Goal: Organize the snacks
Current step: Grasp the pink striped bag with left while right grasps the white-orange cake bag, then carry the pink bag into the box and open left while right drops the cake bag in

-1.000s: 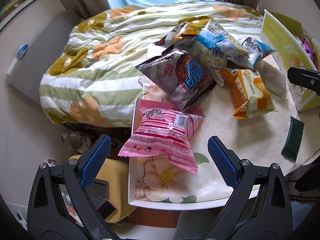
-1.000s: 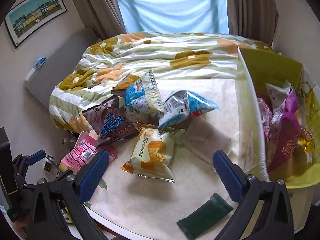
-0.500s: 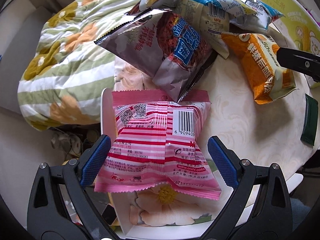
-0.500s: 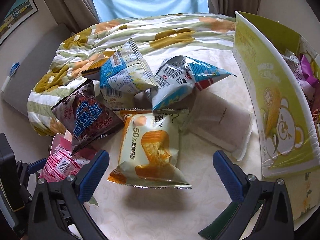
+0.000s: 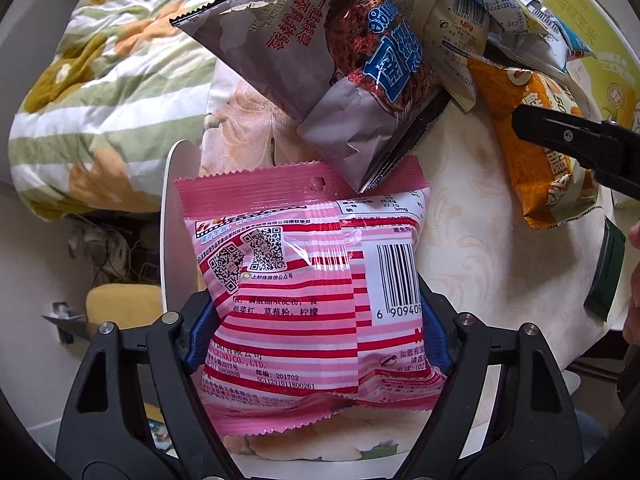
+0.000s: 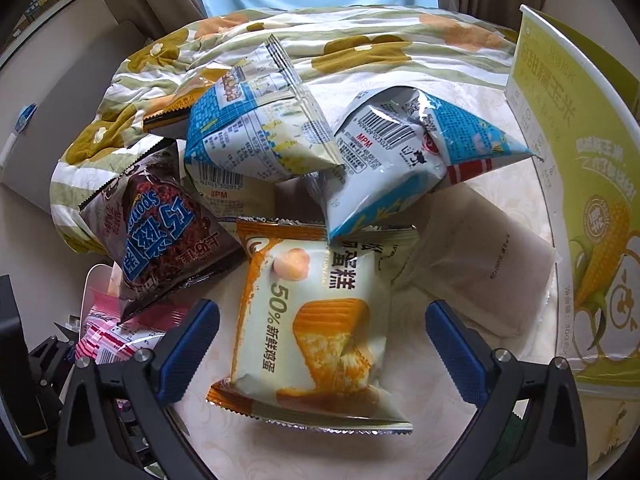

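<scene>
A loose heap of snack packets crowded the far side of the tabletop [image 6: 472,360], which butted against a bed under a floral striped quilt [image 6: 360,36]. A brown chocolate-snack bag [image 5: 344,80] leaned down onto the top edge of the pink striped packet [image 5: 304,300], and two blue-and-white packets [image 6: 256,136] lay piled behind it. A flat pale sachet [image 6: 480,264] lay beside the heap, and a dark green wrapper [image 5: 604,272] sat near the tabletop's edge. A yellow-green corn-printed box [image 6: 576,208] stood at the right; its contents could not be seen.

The pink striped packet lay at the tabletop's near left corner, between the fingers of the left claw [image 5: 316,336]. Both blue pads were against its sides and the jaws were closing on it.

The orange-and-white cake packet [image 6: 316,320] lay flat just in front of the heap, between the fingers of the right claw [image 6: 320,348]. Those jaws stood wide, closing slightly, with clear gaps on both sides, so the packet was not gripped.
</scene>
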Demonstrator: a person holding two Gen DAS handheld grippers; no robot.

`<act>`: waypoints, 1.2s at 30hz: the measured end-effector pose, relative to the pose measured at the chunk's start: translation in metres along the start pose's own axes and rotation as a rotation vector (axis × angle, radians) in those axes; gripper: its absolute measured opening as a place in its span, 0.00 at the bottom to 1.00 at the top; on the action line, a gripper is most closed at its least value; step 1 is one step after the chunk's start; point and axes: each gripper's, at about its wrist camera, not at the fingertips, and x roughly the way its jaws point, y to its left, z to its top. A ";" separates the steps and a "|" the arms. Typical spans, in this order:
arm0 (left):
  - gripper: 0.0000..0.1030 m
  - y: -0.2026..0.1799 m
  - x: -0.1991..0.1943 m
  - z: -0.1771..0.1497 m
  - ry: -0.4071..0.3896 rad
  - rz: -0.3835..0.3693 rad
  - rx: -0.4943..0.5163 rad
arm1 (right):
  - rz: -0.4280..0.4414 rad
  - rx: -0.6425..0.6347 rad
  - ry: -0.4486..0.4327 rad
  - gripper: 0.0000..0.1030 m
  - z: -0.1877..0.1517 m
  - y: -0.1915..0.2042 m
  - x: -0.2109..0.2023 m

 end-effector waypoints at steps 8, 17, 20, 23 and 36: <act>0.70 0.013 0.004 0.003 0.014 -0.033 -0.051 | 0.006 -0.025 0.044 0.81 -0.005 0.006 0.012; 0.68 0.012 0.002 -0.009 0.006 -0.052 -0.056 | -0.016 -0.067 0.054 0.62 -0.012 0.011 0.008; 0.68 0.007 -0.003 -0.016 0.002 -0.058 -0.053 | -0.012 -0.064 0.052 0.60 -0.016 0.012 0.005; 0.68 0.008 -0.007 -0.018 -0.010 -0.055 -0.042 | -0.007 -0.063 0.050 0.59 -0.020 0.013 0.002; 0.68 0.002 -0.068 -0.026 -0.127 -0.091 -0.002 | 0.024 -0.039 -0.012 0.58 -0.034 0.018 -0.049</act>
